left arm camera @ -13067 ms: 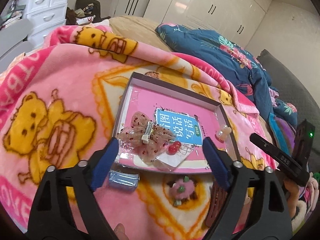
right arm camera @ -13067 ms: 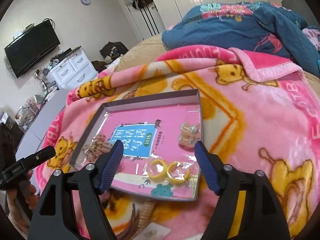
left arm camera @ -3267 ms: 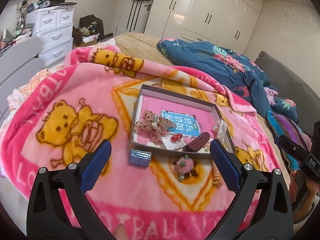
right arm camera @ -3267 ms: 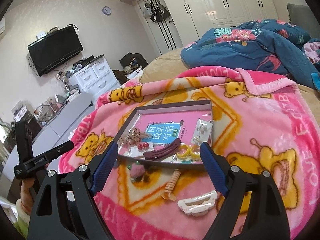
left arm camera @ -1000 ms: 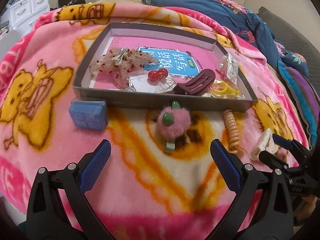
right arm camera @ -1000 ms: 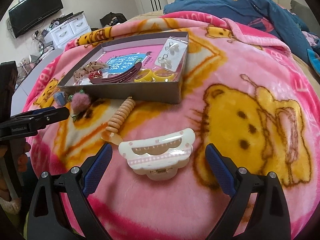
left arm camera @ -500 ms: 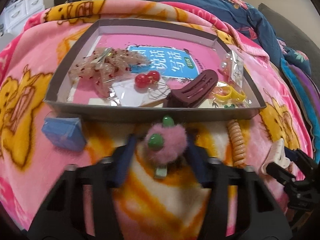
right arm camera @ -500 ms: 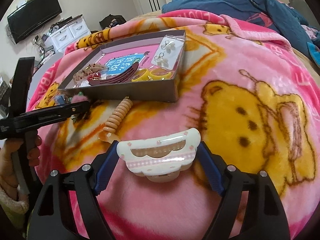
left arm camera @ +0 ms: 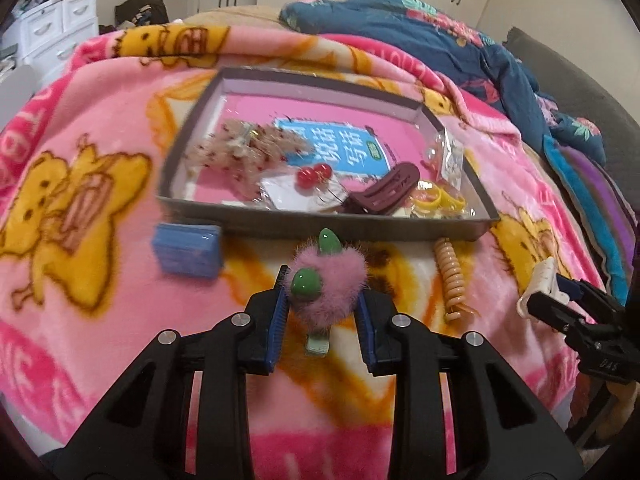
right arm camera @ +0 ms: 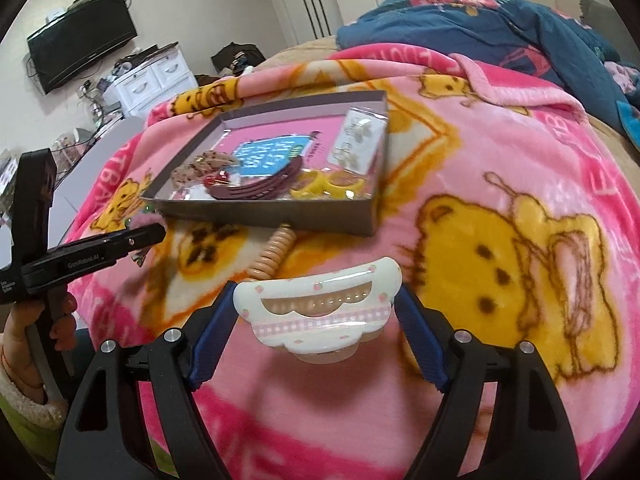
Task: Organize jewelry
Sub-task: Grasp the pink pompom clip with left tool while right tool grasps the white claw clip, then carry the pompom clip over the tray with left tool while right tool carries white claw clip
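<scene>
Left wrist view: my left jaws [left arm camera: 320, 304] are clamped on the fluffy pink clip [left arm camera: 328, 280], centre frame, just below the tray [left arm camera: 360, 227]; soft, light, best held at the fluff's sides. Right wrist view: right jaws [right arm camera: 320, 322] pinch the white claw clip [right arm camera: 320, 308] end to end, lower centre; stiff, glossy, prob slippery. Tray's near wall is low, w/ open room inside at upper left.

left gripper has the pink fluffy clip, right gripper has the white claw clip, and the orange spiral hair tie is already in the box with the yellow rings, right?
Not quite. The left gripper does hold the pink fluffy clip and the right gripper the white claw clip, but the orange spiral hair tie lies on the blanket just outside the box, as both wrist views show. The yellow rings are inside.
</scene>
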Demonstrator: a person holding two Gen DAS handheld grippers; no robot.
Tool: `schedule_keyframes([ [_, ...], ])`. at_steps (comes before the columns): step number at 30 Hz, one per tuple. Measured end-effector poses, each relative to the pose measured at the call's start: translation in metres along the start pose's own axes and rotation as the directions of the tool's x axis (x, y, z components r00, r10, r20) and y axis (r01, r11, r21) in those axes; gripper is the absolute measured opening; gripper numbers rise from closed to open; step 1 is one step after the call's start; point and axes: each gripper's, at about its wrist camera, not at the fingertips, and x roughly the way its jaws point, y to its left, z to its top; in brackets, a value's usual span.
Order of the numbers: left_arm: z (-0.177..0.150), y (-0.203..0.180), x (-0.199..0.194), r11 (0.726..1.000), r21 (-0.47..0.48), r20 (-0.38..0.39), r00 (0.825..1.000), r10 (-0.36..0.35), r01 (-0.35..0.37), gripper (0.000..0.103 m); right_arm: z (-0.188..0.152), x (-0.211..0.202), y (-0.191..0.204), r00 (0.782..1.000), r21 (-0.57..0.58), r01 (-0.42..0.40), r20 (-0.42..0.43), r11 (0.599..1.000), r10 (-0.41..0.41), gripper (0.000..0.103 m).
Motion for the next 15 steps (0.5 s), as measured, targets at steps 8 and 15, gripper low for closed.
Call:
schedule_keyframes([
  [8,0.006,0.016,-0.026,1.000,-0.016,0.057,0.998,0.009,-0.008,0.022,0.014,-0.002,0.029,0.999,-0.051,-0.040,0.014,0.998,0.041,0.077],
  [15,0.013,0.030,-0.044,0.999,-0.042,0.107,0.994,0.021,-0.016,0.022,0.030,0.000,0.049,0.997,-0.083,-0.066,0.034,0.994,0.069,0.077],
])
